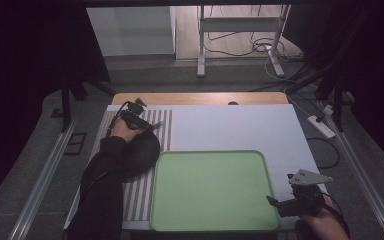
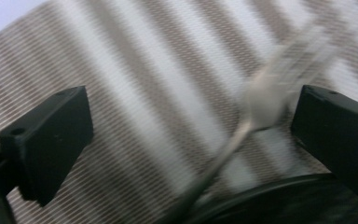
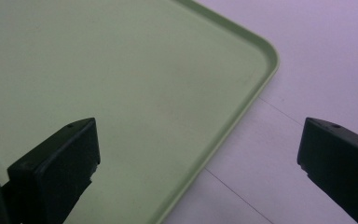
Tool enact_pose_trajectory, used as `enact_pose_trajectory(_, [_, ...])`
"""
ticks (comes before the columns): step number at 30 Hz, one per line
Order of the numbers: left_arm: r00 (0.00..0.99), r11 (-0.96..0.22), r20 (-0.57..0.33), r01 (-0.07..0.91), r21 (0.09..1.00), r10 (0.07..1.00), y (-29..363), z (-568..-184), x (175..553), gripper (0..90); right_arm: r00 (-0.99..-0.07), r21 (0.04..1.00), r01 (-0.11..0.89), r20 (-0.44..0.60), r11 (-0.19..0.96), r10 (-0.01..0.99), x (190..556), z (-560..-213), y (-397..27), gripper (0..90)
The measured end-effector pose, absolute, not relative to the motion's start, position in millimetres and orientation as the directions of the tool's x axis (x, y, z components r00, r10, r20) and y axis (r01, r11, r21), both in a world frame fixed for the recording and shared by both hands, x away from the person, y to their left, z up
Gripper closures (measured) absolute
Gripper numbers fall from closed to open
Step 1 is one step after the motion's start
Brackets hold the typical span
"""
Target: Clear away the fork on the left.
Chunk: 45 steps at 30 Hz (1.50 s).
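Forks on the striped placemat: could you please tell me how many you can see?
1. A single fork lies on the striped placemat beside the black plate, between the open jaws of the left claw. Motion blur and the person's arm may hide other cutlery.

Green tray [image 1: 212,192] sits front-centre on the white tabletop [image 1: 230,127], nothing in it, right rim well short of the table edge. Wooden board edge [image 1: 200,98] shows along the far side of the table. White power strip [image 1: 321,126] on the grey floor to the right, cables running off it. White metal stand legs [image 1: 200,50] farther back, more cables around them.
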State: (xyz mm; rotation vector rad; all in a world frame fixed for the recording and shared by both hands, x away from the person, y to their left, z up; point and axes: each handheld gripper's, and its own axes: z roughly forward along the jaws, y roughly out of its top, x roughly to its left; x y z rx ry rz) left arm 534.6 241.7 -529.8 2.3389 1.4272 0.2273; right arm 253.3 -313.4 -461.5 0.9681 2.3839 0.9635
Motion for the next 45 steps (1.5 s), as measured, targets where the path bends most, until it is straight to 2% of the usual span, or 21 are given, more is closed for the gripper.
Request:
enact_pose_trajectory(3, [0.457, -0.388, -0.073, 0.819, 0.422, 0.886, 252.4, -527.6, 533.2, 10.6, -0.685, 0.72, 0.453, -0.096, 0.525, 0.722, 253.2, -461.5, -313.4, 0.0])
enact_pose_trajectory(11, [0.466, -0.388, -0.065, 0.799, 0.46, 0.882, 271.6, -524.9, 526.2, 43.3, -0.685, 0.72, 0.453, -0.096, 0.525, 0.722, 253.0, -461.7, -313.3, 0.0])
enact_pose_trajectory(13, [0.464, -0.382, -0.065, 0.795, 0.472, 0.884, 276.8, -524.9, 524.1, 53.4, -0.685, 0.72, 0.454, -0.096, 0.526, 0.722, 253.0, -461.7, -313.3, 0.0])
enact_pose_trajectory(16, [0.496, -0.414, -0.05, 0.772, 0.482, 0.867, 281.0, -525.3, 519.9, 76.9, -0.686, 0.719, 0.454, -0.096, 0.526, 0.722, 253.0, -461.8, -313.3, 0.0])
enact_pose_trajectory(17, [0.505, -0.422, -0.049, 0.766, 0.485, 0.862, 281.6, -525.5, 519.3, 79.6, -0.685, 0.718, 0.454, -0.096, 0.527, 0.722, 253.1, -461.7, -313.3, 0.0])
enact_pose_trajectory(20, [0.524, -0.442, -0.043, 0.758, 0.479, 0.851, 280.5, -524.7, 519.6, 84.5, -0.686, 0.718, 0.454, -0.095, 0.527, 0.722, 253.2, -461.8, -313.1, 0.0])
enact_pose_trajectory(25, [0.525, -0.426, -0.089, 0.768, 0.479, 0.846, 286.8, -524.8, 521.2, 84.9, -0.685, 0.719, 0.454, -0.095, 0.526, 0.722, 253.1, -461.6, -313.4, 0.0])
enact_pose_trajectory(36, [0.48, -0.414, -0.047, 0.797, 0.439, 0.876, 319.6, -516.1, 508.9, 84.9, -0.684, 0.72, 0.455, -0.094, 0.524, 0.724, 253.1, -461.5, -313.6, 0.0])
enact_pose_trajectory(45, [0.46, -0.39, -0.06, 0.807, 0.443, 0.886, 342.4, -499.6, 488.5, 84.9, -0.684, 0.72, 0.455, -0.095, 0.525, 0.723, 253.1, -461.5, -313.2, 0.0])
